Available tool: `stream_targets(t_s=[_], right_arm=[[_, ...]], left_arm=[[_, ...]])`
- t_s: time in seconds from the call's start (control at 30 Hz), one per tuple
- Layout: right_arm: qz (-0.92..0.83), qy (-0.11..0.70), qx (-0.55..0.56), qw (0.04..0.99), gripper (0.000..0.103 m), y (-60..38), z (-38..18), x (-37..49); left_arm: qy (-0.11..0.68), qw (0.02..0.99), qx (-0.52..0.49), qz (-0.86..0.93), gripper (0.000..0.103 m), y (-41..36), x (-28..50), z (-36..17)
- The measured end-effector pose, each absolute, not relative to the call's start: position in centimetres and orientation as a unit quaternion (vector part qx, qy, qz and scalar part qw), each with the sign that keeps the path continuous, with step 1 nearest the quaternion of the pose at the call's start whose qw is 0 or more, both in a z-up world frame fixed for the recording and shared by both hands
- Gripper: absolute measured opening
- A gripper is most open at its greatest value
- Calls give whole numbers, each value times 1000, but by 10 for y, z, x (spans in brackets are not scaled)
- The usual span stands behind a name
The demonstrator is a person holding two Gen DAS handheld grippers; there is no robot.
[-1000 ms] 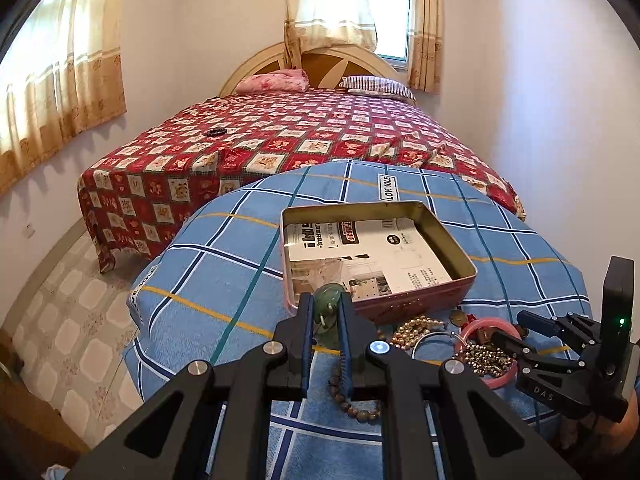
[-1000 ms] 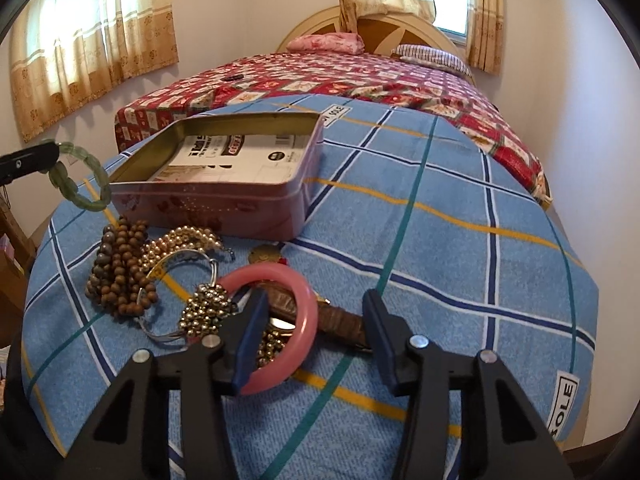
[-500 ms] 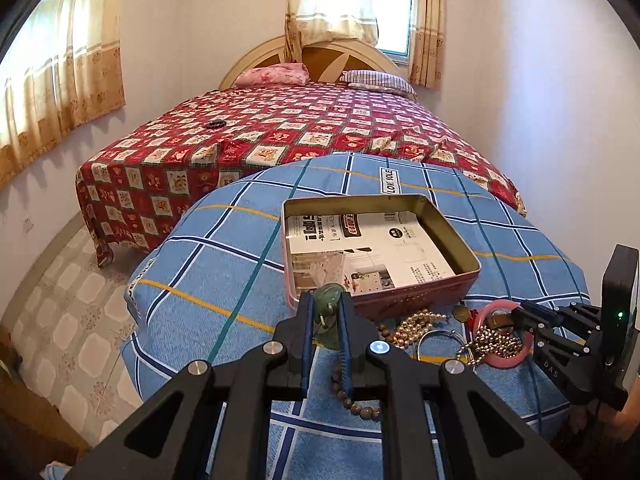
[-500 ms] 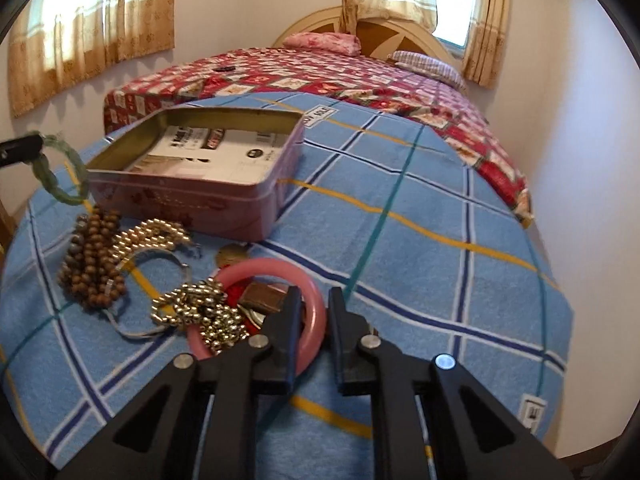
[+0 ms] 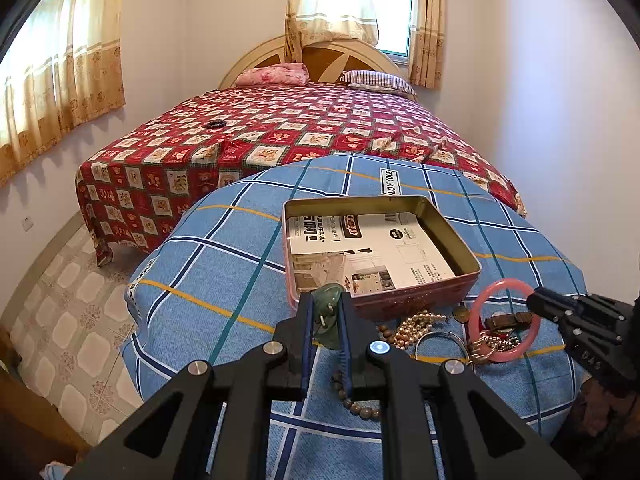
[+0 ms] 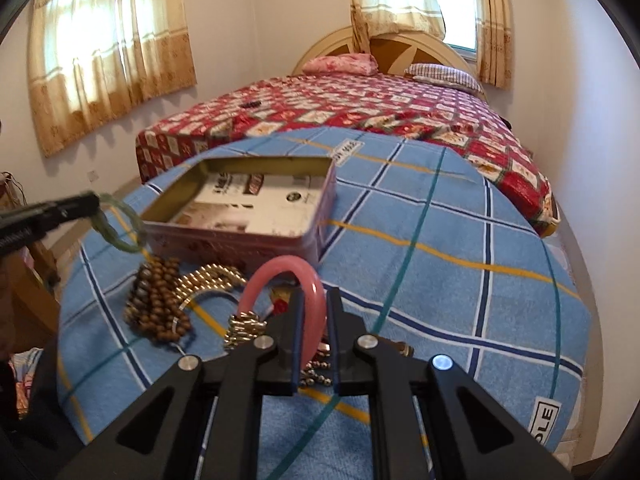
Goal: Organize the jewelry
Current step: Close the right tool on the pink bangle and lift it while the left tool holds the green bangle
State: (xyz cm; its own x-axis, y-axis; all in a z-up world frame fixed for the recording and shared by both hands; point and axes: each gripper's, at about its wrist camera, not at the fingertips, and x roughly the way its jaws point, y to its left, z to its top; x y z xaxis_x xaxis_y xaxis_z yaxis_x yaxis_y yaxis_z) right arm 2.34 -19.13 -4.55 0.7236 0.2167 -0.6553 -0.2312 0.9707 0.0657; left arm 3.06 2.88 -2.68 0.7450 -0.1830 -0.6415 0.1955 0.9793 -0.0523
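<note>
1. Our right gripper (image 6: 314, 312) has its fingers clamped on the pink bangle (image 6: 280, 276), tilted up off the bench (image 6: 440, 272).
2. Our left gripper (image 5: 326, 314) pinches a green bracelet (image 5: 328, 294) by the tin's (image 5: 420, 300) near wall.
3. Beads (image 6: 156, 304) lie near the bench's near edge.

Print on the white paper sheet (image 5: 372, 248) inside the pink metal tin: too small to read.
Round brown wooden bead string (image 5: 356, 398): partly hidden behind the left hand-held gripper (image 5: 325, 322).

left tool (image 5: 325, 312) matte black plastic, blue strips lining the inner finger faces, round silver screws on the linkage arms, one glowing bluish, right tool (image 6: 314, 312) same build, same blue pads
</note>
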Motion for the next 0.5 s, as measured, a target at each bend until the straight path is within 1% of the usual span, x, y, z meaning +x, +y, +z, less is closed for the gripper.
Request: stream_targets(t_s=[0.13,0.5], right_arm=[[129,340,-5,932,12,-191,-33,21],[131,336,-7,933,12,-191,-25,31]], left_arm=[[343,934,9,-101,11,29,31,-27],[336,936,0,-109,11,32,36,-16]])
